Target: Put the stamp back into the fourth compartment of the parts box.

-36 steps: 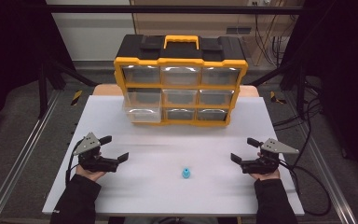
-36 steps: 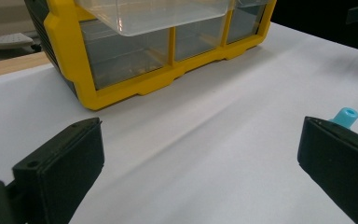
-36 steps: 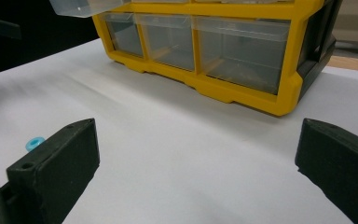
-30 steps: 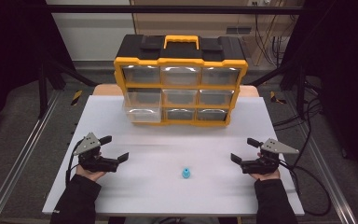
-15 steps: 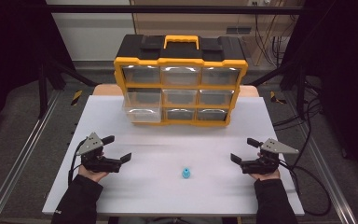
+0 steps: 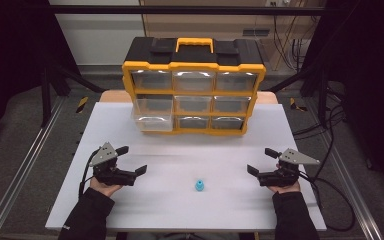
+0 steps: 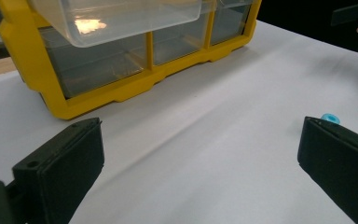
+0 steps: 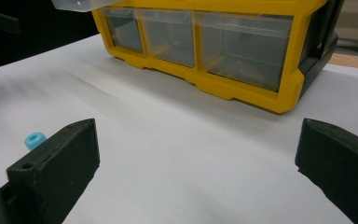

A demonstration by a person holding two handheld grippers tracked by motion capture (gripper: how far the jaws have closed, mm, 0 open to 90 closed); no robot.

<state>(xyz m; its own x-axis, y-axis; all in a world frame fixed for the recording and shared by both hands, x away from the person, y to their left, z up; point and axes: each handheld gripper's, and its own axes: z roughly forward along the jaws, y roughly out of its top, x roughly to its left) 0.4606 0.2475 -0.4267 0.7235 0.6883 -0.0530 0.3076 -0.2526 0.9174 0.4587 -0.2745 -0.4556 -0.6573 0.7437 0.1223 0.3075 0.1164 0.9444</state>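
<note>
Resting on the white surface (image 6: 180, 210), a small blue bead (image 6: 199, 186) lay between the two grippers, apart from both; the left gripper (image 6: 132, 161) was released, its jaws wide and holding nothing; the right gripper (image 6: 260, 160) was released too; behind stood a yellow drawer box (image 6: 194, 92), one drawer (image 6: 153, 114) pulled out.

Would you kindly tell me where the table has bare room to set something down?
Bare: the strip between the organizer and the tongs, and both front corners of the table. The only clutter is the blue piece, midway between left tongs and right tongs.
</note>
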